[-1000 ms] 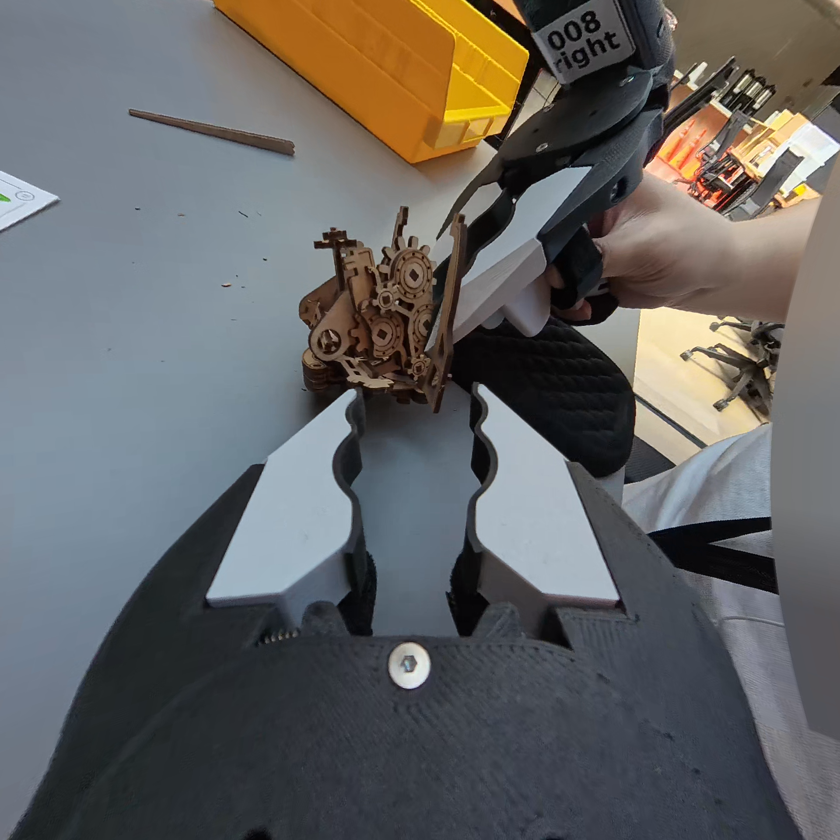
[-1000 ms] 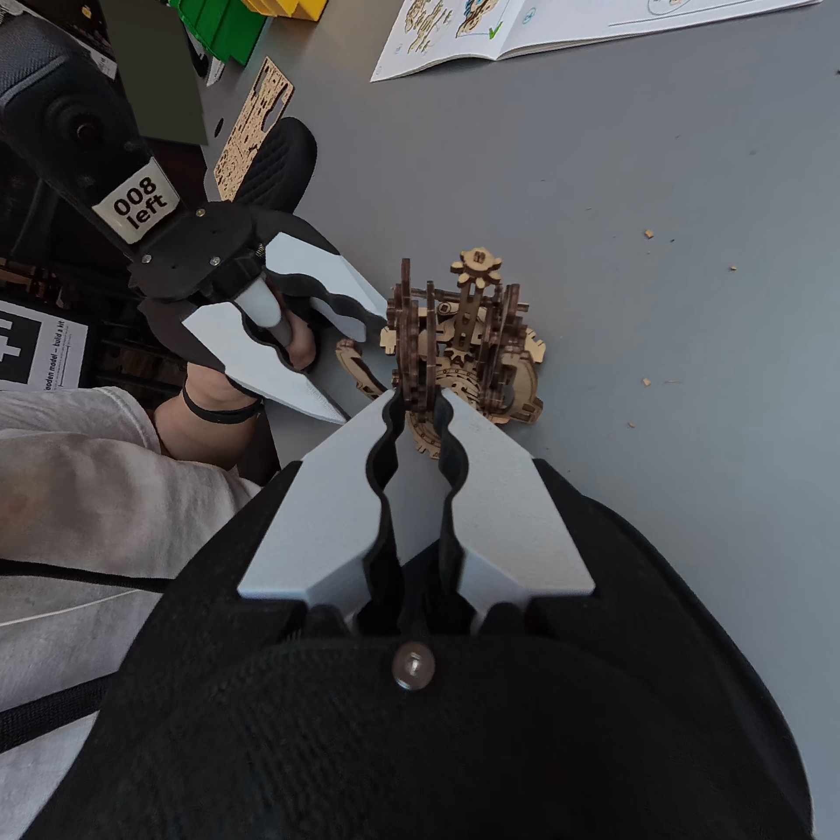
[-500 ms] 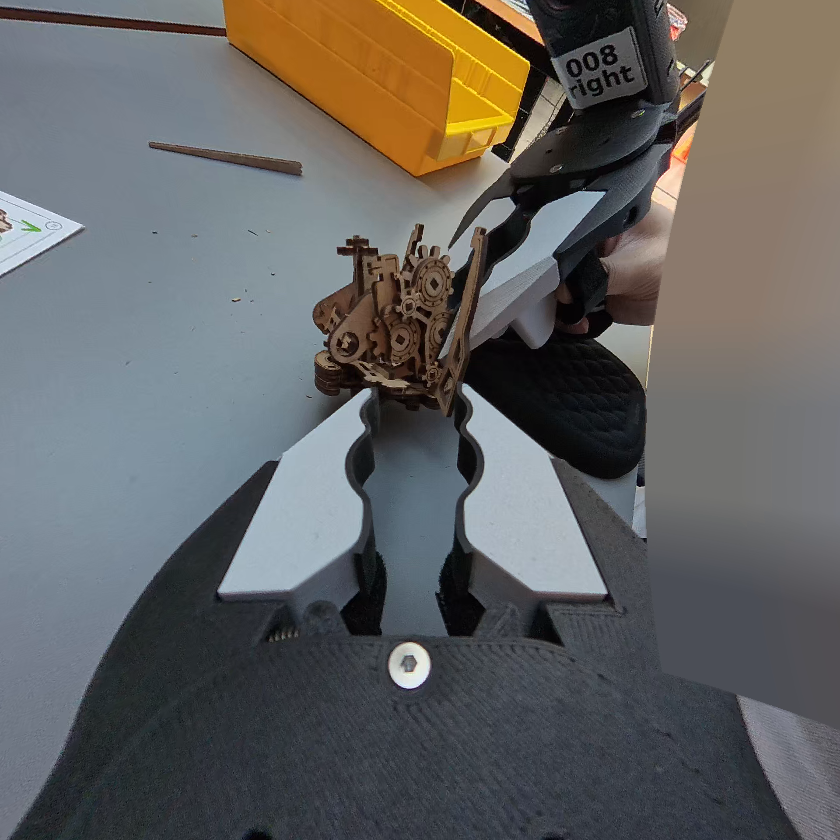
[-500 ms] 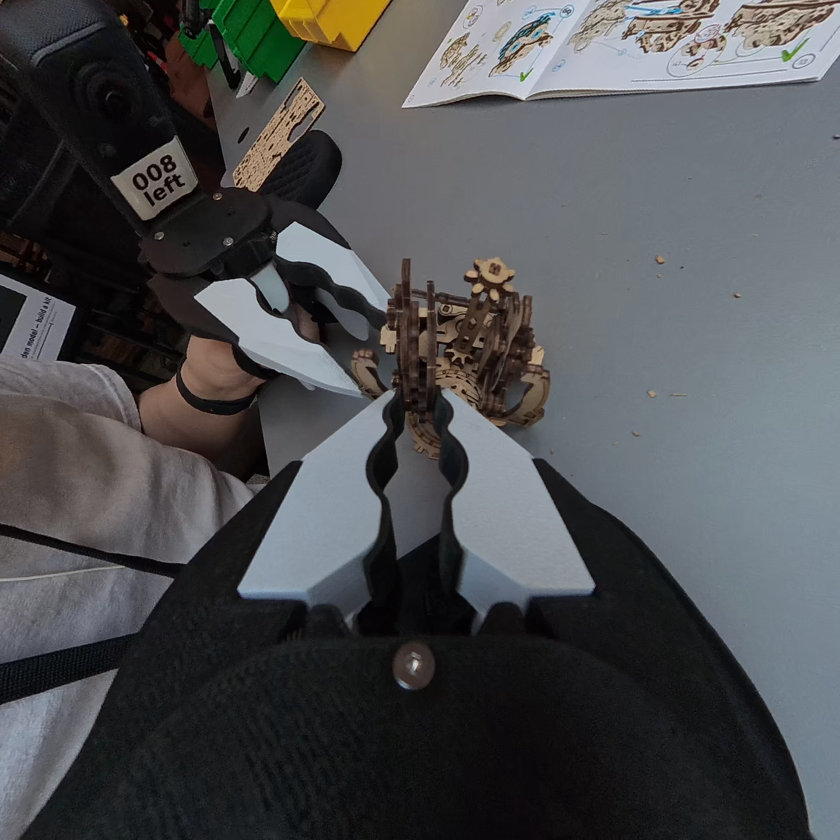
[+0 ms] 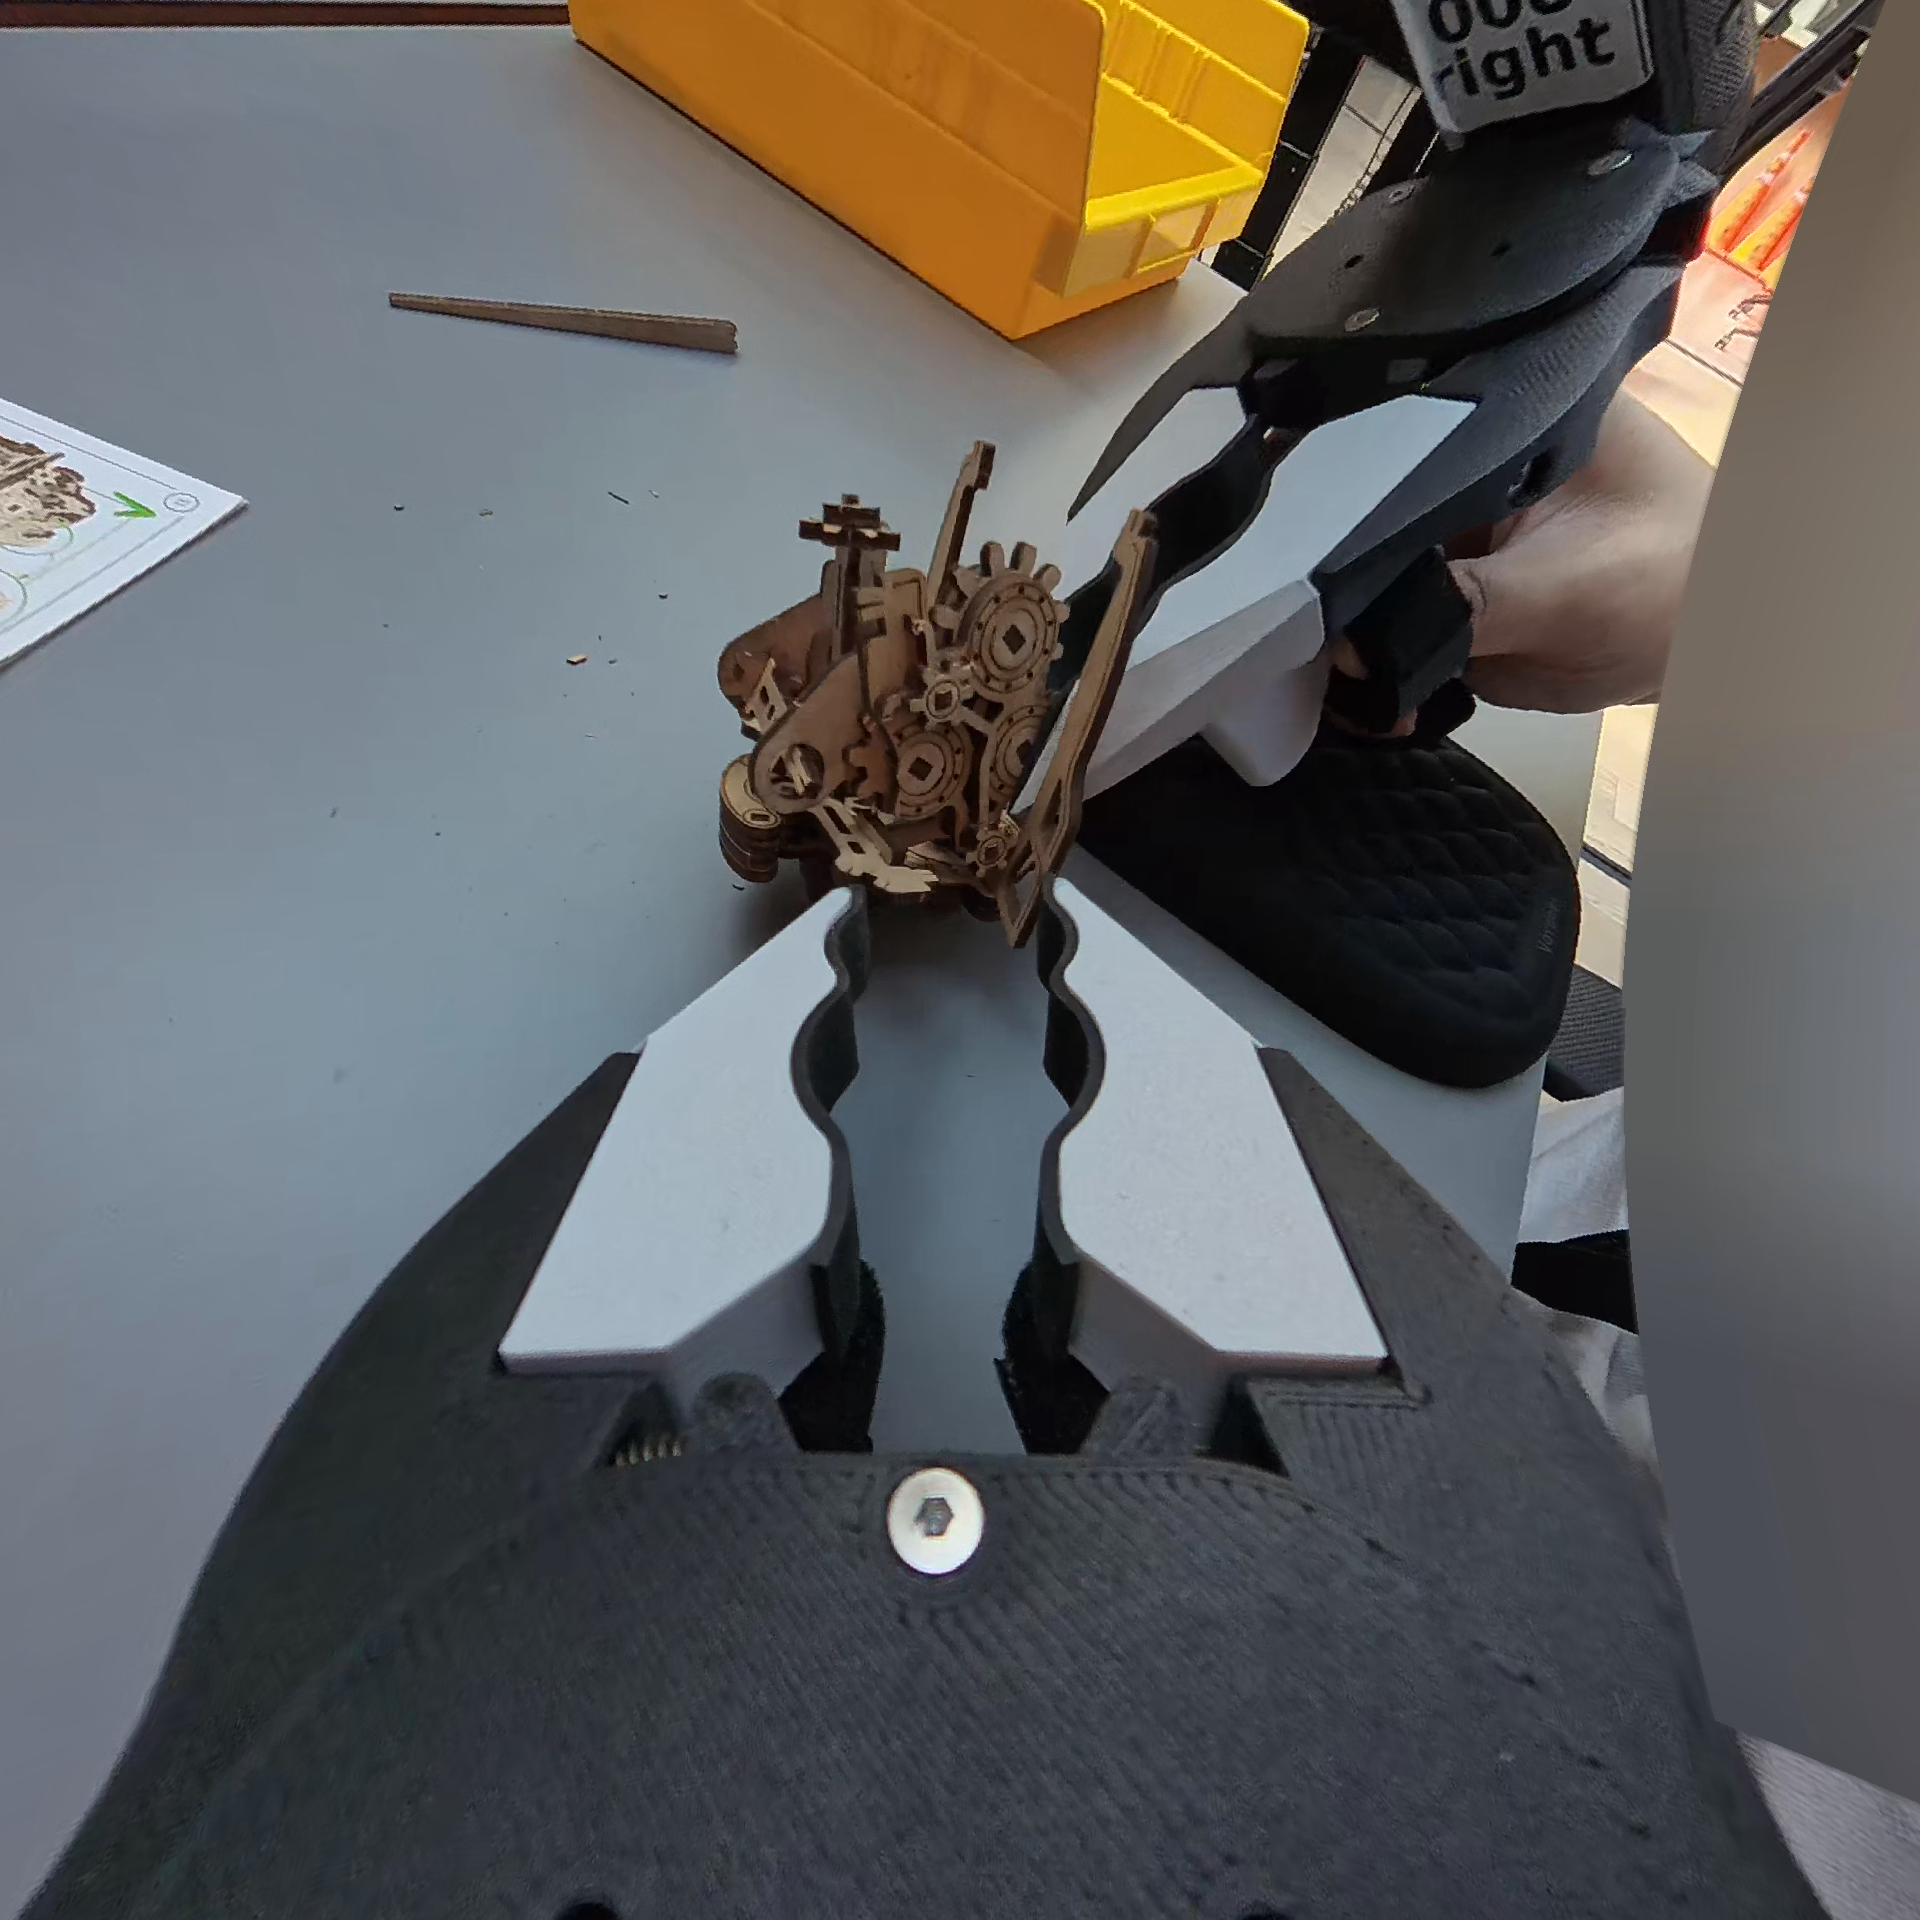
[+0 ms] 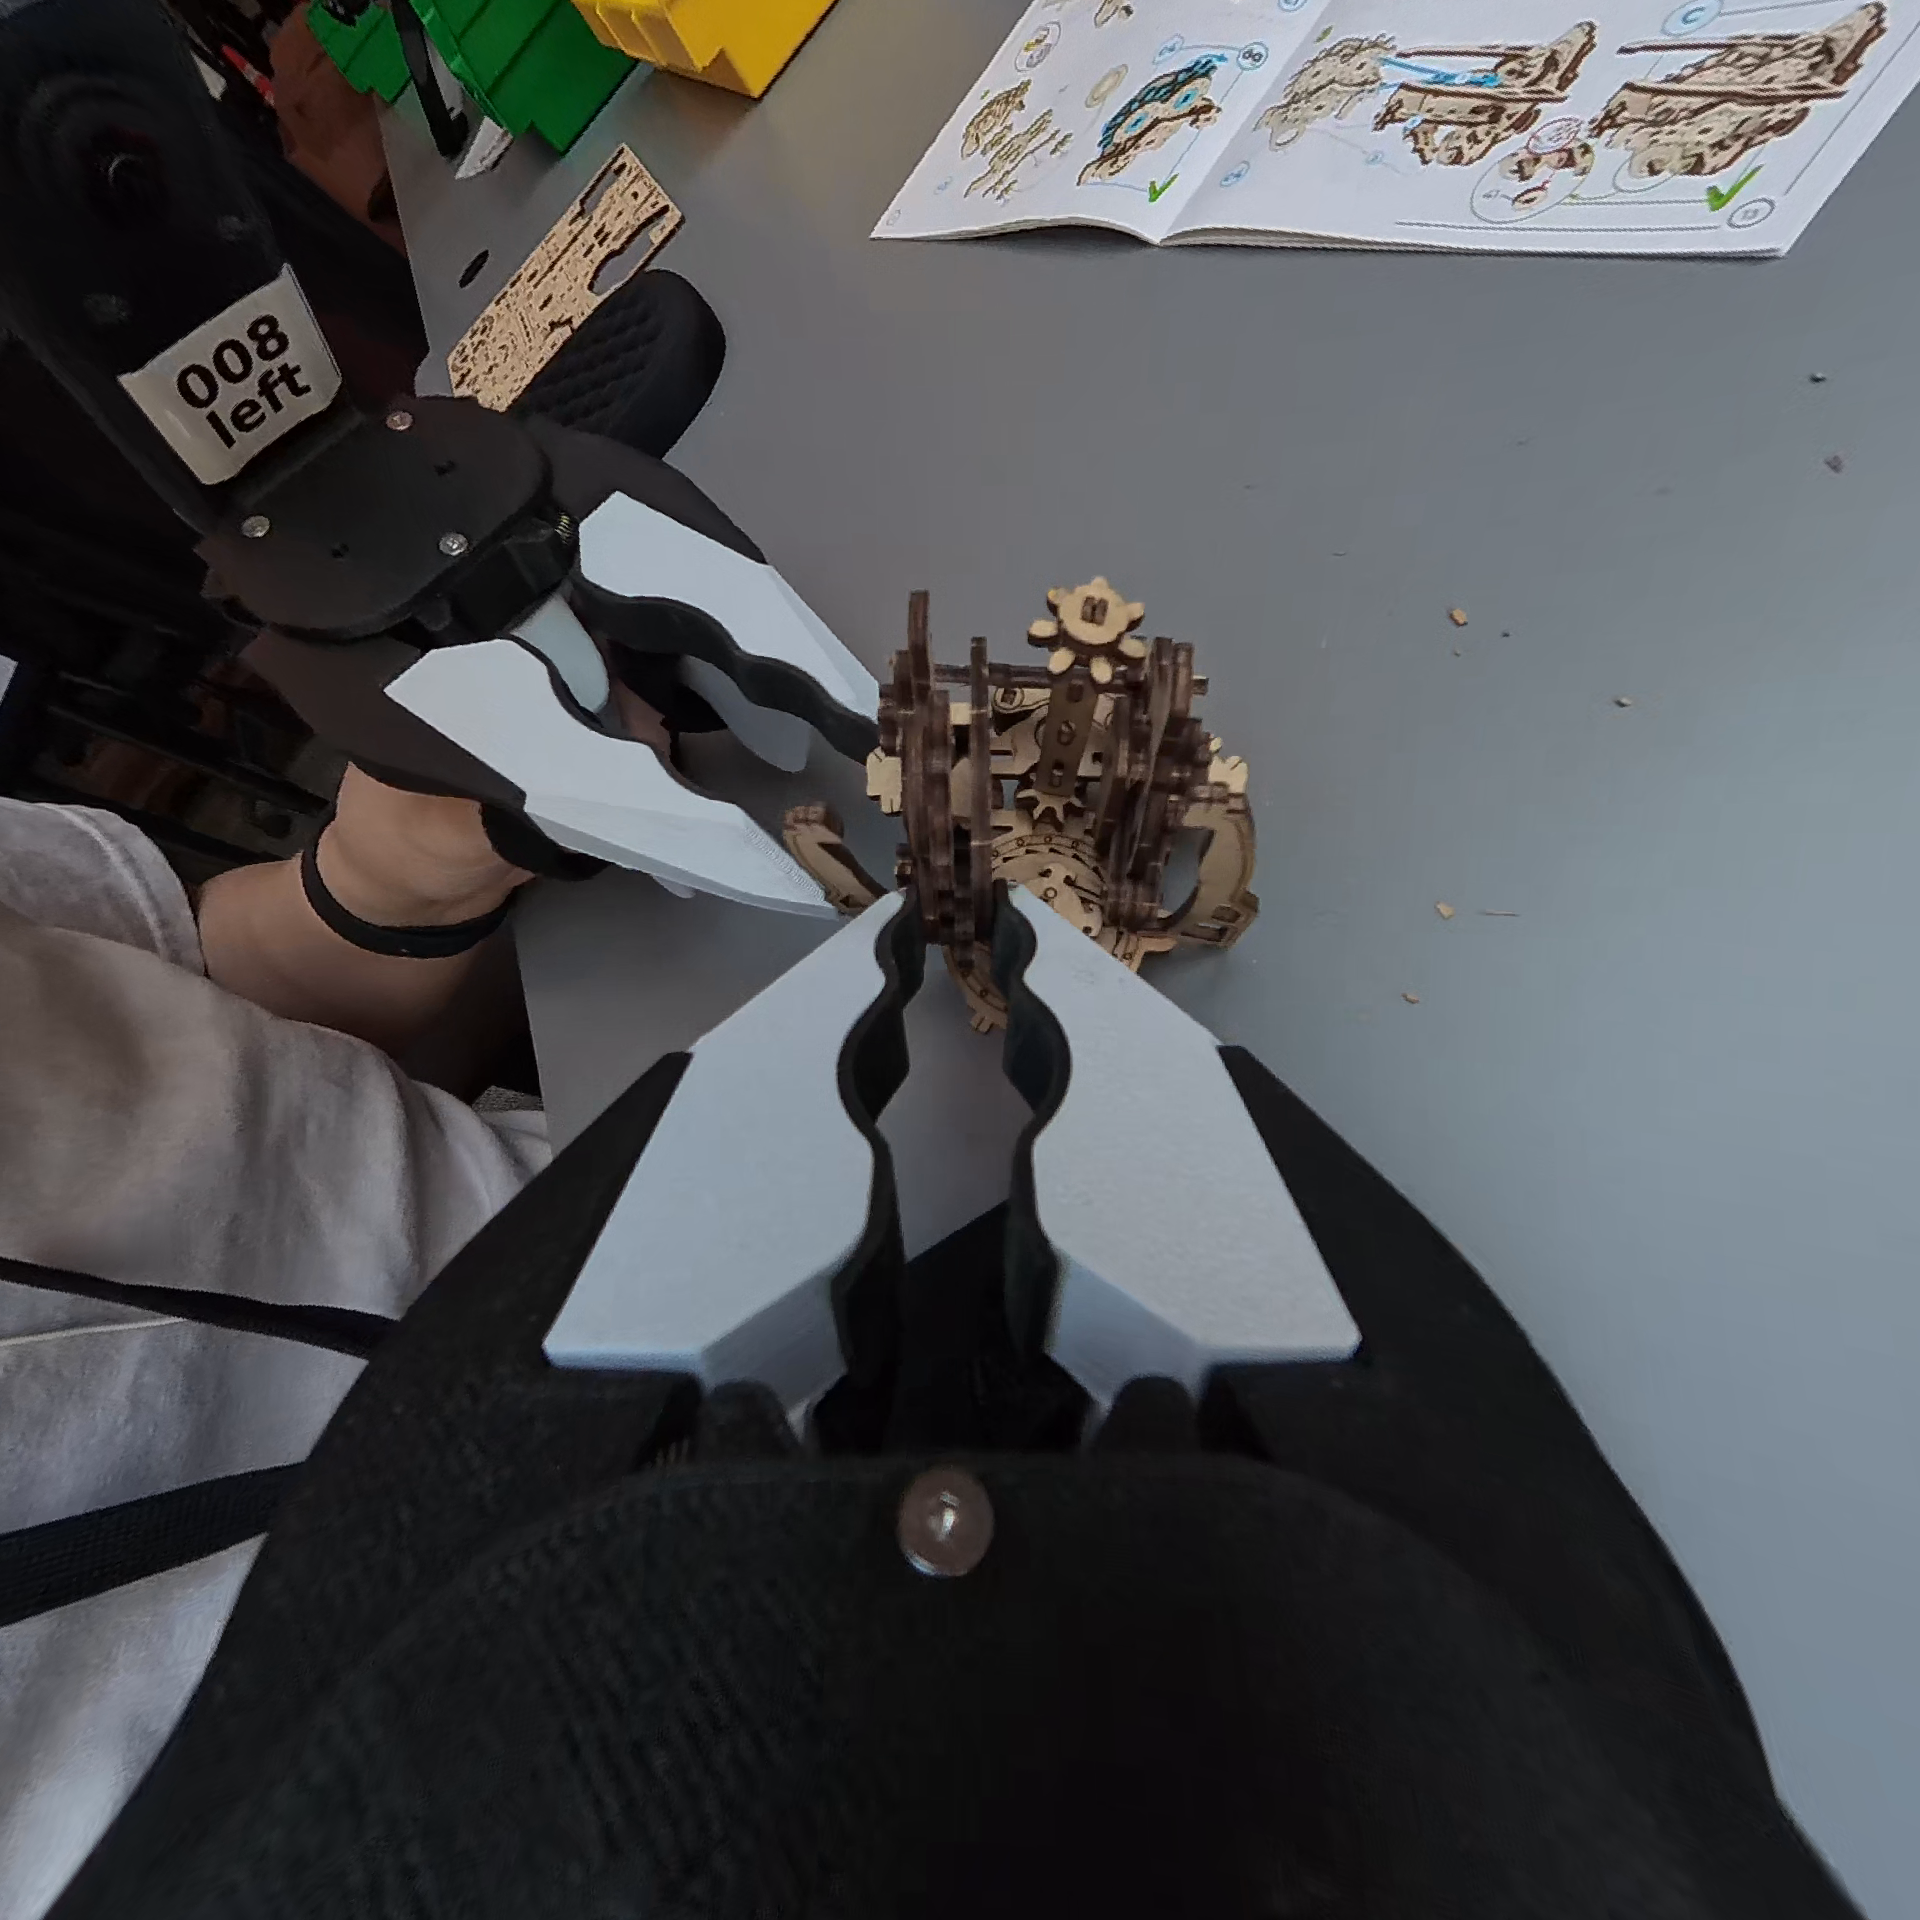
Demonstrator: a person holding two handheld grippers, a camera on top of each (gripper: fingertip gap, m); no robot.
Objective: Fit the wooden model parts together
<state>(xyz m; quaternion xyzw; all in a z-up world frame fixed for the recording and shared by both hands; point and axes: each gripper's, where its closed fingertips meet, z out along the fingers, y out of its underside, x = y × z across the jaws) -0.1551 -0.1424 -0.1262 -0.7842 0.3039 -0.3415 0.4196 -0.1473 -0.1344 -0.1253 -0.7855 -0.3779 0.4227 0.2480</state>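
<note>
A wooden gear model (image 5: 914, 717) stands on the grey table (image 5: 312, 831) near its edge. It also shows in the right wrist view (image 6: 1081, 790). My right gripper (image 6: 954, 912) is shut on the model's dark upright side plates. In the left wrist view the right gripper (image 5: 1060, 665) comes in from the upper right and clamps the outer plate. My left gripper (image 5: 950, 914) is open and empty, with its fingertips right at the model's near base. In the right wrist view the left gripper (image 6: 852, 816) sits at the model's left end with its jaws apart.
A yellow bin (image 5: 935, 135) and a thin wooden stick (image 5: 561, 317) lie behind the model. An open instruction booklet (image 6: 1403, 135), a punched wooden sheet (image 6: 561, 281) and green bins (image 6: 499, 62) sit farther off. A black padded armrest (image 5: 1351, 904) is beside the table edge. Less than 4 cm separates the two grippers' tips.
My left gripper has moved in toward the model's base and its jaws have narrowed somewhat. My right gripper keeps its hold on the model's plates.
</note>
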